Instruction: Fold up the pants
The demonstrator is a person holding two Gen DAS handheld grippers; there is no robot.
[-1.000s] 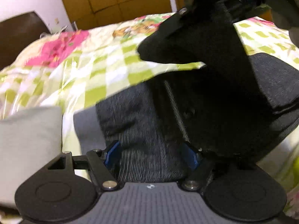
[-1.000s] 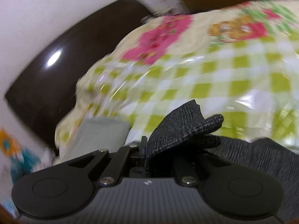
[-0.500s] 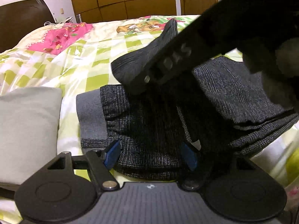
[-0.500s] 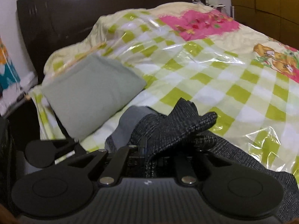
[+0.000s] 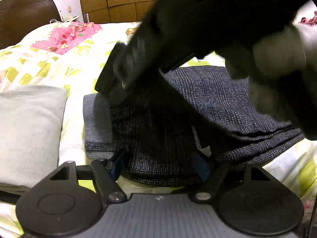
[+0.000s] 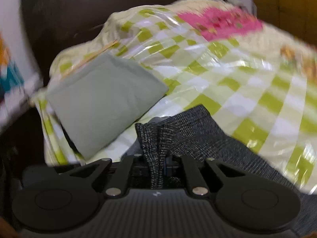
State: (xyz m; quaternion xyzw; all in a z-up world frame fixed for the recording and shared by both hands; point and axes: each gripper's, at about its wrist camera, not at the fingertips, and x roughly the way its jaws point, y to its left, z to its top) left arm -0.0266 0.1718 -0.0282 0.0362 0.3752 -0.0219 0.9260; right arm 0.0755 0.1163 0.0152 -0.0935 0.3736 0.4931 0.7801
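Dark grey woven pants (image 5: 227, 99) lie partly folded on a bed, filling the centre and right of the left wrist view. The lighter grey waistband (image 5: 95, 123) sits at centre left, and the stacked folded layers run off toward the right edge, so the long axis crosses the frame from left to right.

In the right wrist view, a bunched fold of the same fabric (image 6: 156, 144) stands up at lower centre, clamped in the right gripper (image 6: 157, 164). Its jaws are drawn nearly together, with the cloth pinched between them. In the left wrist view this gripper appears as a large black blurred shape (image 5: 138, 59) reaching down from the upper right, with its tip above the waistband end.

The left gripper (image 5: 158, 168) sits at bottom centre of its own view, jaws spread wide on either side of the near edge of the pants. Whether its blue pads (image 5: 116, 164) press the cloth cannot be told.

The held fold lies just above the waistband, so the right hand seems the one placed to lay it down there.

Around the pants is a bedspread (image 5: 49, 65) checked in green and white, with a pink floral patch at upper left. A pale grey pillow (image 5: 29, 130) rests just left of the waistband. A dark headboard (image 6: 59, 19) fills the upper left of the right wrist view.
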